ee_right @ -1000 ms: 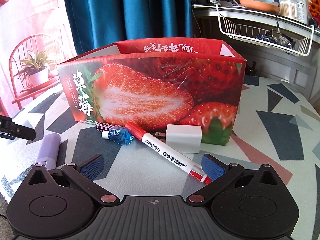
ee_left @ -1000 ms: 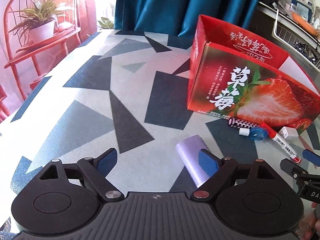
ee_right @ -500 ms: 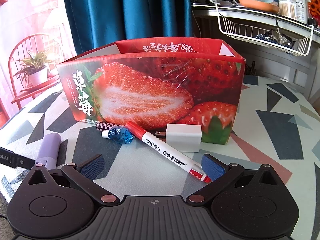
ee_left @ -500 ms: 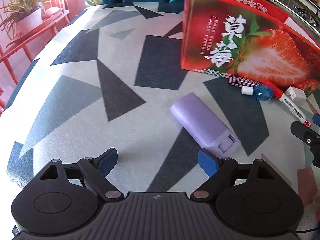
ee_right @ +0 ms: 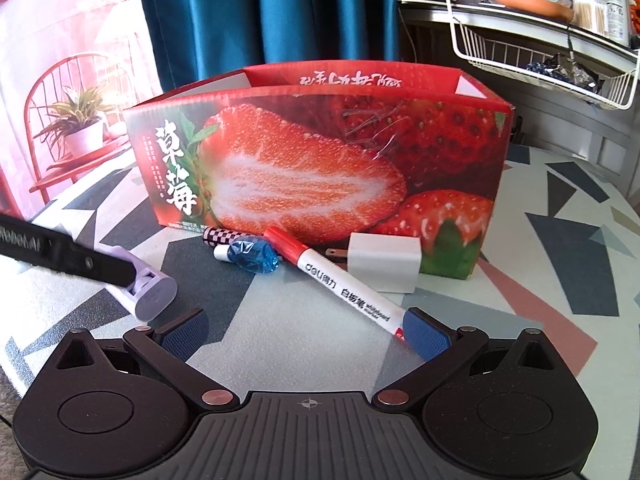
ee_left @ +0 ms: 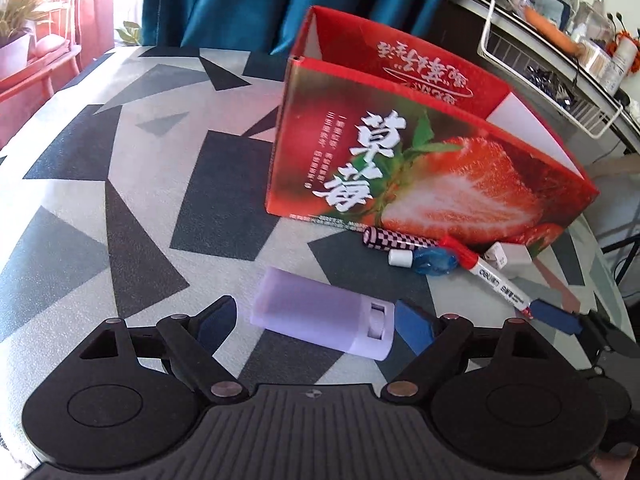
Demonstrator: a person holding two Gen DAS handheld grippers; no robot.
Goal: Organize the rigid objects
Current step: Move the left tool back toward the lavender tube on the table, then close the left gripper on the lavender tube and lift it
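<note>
A lilac plastic case (ee_left: 320, 314) lies on the patterned table (ee_left: 132, 168) between the pads of my open left gripper (ee_left: 314, 322), close to the right pad. It also shows in the right wrist view (ee_right: 150, 280), partly behind the left gripper's finger. A red strawberry box (ee_left: 420, 160) stands open behind. In front of it lie a checkered tube (ee_right: 222, 235), a blue wrapped item (ee_right: 252, 256), a whiteboard marker (ee_right: 340, 282) and a white charger (ee_right: 384, 258). My right gripper (ee_right: 306, 330) is open and empty, its right pad at the marker's end.
Blue curtains (ee_right: 272, 12) hang behind the table. A white wire basket (ee_right: 540, 60) hangs off a cluttered counter at the right. A red chair with a potted plant (ee_right: 80, 128) stands at the far left, past the table's edge.
My left gripper has swung and come in around the lilac case, which now lies crosswise between its pads. The right gripper has moved slightly forward toward the marker.
</note>
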